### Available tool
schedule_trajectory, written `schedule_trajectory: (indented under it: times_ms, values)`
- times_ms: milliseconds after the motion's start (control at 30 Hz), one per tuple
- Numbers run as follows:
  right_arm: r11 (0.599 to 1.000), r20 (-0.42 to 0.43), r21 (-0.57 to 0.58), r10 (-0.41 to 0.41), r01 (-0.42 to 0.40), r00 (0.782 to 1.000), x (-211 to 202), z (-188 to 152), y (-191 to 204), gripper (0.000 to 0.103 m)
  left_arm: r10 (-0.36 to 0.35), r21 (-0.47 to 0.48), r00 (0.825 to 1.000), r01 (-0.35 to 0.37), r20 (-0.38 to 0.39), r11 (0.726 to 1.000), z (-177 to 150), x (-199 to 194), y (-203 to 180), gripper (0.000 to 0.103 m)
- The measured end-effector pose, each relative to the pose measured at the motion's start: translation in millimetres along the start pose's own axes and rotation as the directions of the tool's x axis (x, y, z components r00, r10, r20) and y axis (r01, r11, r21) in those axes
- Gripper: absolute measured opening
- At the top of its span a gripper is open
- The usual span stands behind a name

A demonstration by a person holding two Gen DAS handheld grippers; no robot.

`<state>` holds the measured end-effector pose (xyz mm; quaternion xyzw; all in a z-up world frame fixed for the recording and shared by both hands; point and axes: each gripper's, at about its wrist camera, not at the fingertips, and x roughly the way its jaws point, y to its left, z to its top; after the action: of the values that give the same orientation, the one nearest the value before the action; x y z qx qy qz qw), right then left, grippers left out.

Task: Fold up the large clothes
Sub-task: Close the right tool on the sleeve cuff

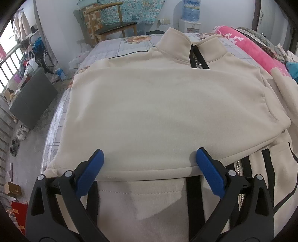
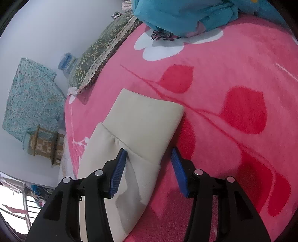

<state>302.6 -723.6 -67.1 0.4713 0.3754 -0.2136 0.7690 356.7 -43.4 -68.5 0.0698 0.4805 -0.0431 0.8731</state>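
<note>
A cream zip jacket (image 1: pixel 163 104) with black stripes lies on the bed, one side folded across its front, collar (image 1: pixel 188 46) at the far end. My left gripper (image 1: pixel 150 154) hovers over the folded edge near the hem, open, its blue pads wide apart with nothing pinched. In the right wrist view the jacket's cream sleeve (image 2: pixel 130 167) rests on a pink blanket (image 2: pixel 223 93), cuff (image 2: pixel 147 121) pointing away. My right gripper (image 2: pixel 148 151) straddles the sleeve just behind the cuff seam. Its left pad touches the cloth, while a strip of pink shows beside the right pad, so it is open.
The bed's left edge (image 1: pixel 55 134) drops to a floor with a dark box (image 1: pixel 33 100) and shoes. A wooden chair (image 1: pixel 113 24) stands beyond the bed. A green patterned pillow (image 2: pixel 104 50) and teal plush bedding (image 2: pixel 186 14) lie on the blanket past the cuff.
</note>
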Motion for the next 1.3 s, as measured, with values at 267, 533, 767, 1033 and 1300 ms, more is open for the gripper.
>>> schedule_trajectory:
  times_ms: [267,533,767,1033,1300]
  values:
    - [1.0,-0.001,0.016,0.019,-0.019,1.0,-0.3,-0.3,-2.7,0.05,0.016,0.007,1.0,-0.016,0.004,1.0,-0.1,-0.9,-1.8,0.096]
    - [0.999,-0.008,0.017,0.051,-0.051,0.999,0.3,-0.2,-1.9,0.06,0.024,0.009,1.0,-0.024,0.004,1.0,0.0,-1.1,-3.1,0.096]
    - [0.999,0.0,-0.017,0.032,-0.032,0.999,2.5,-1.3,5.9,0.065,0.019,0.007,1.0,-0.019,-0.001,1.0,0.1,-0.6,-2.6,0.096]
    - [1.0,0.015,0.009,0.002,-0.002,1.0,-0.2,-0.8,3.7,0.053,-0.04,-0.024,0.999,0.039,-0.02,0.999,0.5,3.6,5.3,0.096]
    - [0.999,0.027,0.029,-0.023,0.022,0.999,0.2,-1.0,0.1,0.038,-0.047,-0.024,0.999,0.047,-0.02,0.999,1.1,4.8,5.4,0.096]
